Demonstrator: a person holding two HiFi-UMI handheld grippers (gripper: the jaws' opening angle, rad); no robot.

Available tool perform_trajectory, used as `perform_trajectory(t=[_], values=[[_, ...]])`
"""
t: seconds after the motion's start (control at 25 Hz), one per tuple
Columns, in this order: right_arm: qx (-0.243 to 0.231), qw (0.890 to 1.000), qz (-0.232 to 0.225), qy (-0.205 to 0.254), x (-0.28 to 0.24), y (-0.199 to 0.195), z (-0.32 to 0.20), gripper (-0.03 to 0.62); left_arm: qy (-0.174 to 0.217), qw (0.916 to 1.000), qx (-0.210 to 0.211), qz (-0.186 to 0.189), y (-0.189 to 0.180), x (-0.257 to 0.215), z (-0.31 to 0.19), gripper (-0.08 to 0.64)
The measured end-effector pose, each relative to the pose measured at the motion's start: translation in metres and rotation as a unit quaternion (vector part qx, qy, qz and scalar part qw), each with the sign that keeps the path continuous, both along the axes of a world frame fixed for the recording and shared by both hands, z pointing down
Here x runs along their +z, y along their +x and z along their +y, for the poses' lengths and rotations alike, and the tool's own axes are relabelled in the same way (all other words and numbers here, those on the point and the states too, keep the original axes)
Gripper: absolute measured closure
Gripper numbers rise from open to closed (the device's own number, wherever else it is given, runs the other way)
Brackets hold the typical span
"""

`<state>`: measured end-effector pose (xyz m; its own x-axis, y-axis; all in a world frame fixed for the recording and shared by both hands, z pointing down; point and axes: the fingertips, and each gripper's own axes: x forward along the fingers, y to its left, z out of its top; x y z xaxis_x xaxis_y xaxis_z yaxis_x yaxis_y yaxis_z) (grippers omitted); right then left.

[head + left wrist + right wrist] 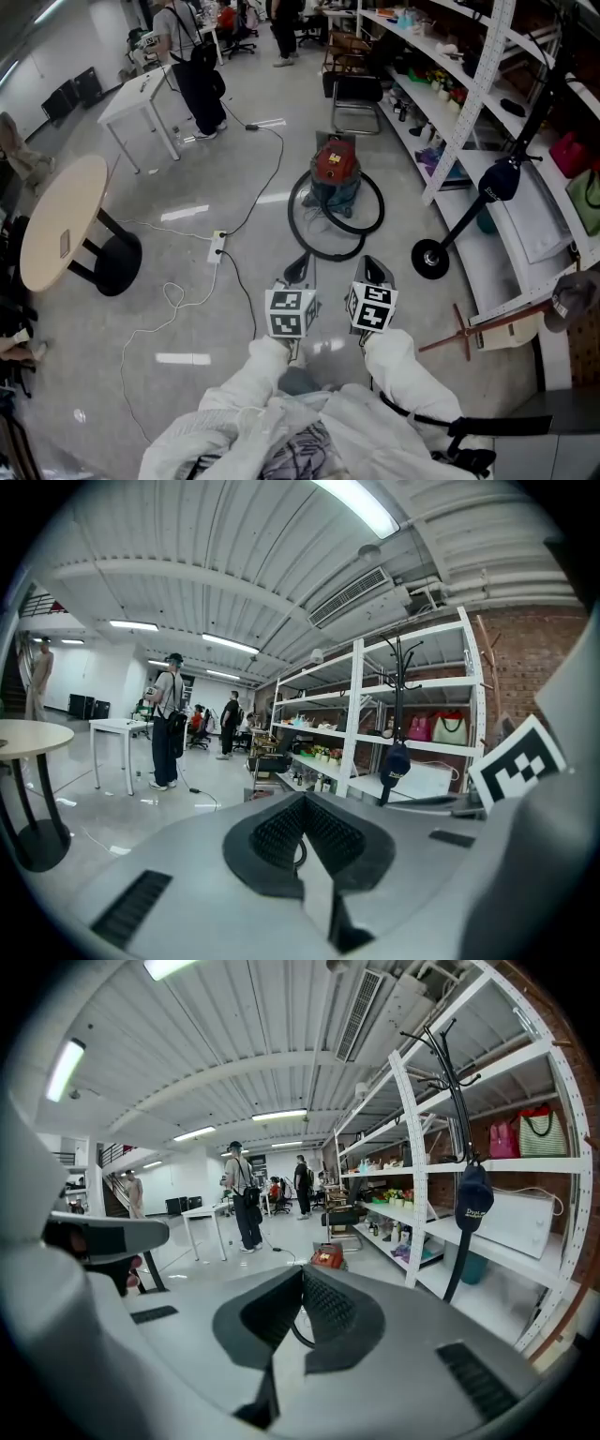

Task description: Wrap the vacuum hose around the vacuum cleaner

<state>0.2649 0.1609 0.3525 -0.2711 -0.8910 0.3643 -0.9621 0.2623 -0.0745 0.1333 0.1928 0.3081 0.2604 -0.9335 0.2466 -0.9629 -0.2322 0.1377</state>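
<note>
I am standing in an open workshop-lab, white storage shelving (525,208) lining a brick wall (534,667), strip lights (361,503) shining over polished floor (84,375).

Bright overhead strip lights (361,503), fisheye-warped edges.

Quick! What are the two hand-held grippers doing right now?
Left hand-held gripper: closed, holding nothing.
Right hand-held gripper: closed, holding nothing.

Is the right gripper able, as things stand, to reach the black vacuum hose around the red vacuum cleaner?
Probably yes, once lowered and opened. The right gripper is shut, held above the grey floor; the black vacuum hose lies ahead, looped around the red vacuum cleaner, with nothing between them.
</note>
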Motion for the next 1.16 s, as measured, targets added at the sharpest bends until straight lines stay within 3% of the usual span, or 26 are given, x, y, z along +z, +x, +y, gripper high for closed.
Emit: perform_trajectory(t=[0.44,1.16], values=[[-0.008,1.000,0.014,-0.004,0.005,-0.030,-0.047,0.578,0.006,1.0000,0.005,0.005,-0.026,0.000,-0.053,0.558],[-0.009,1.000,0.024,-0.017,0.019,-0.059,-0.080,0.578,-0.008,0.9996,-0.018,0.020,-0.073,0.014,-0.083,0.558]])
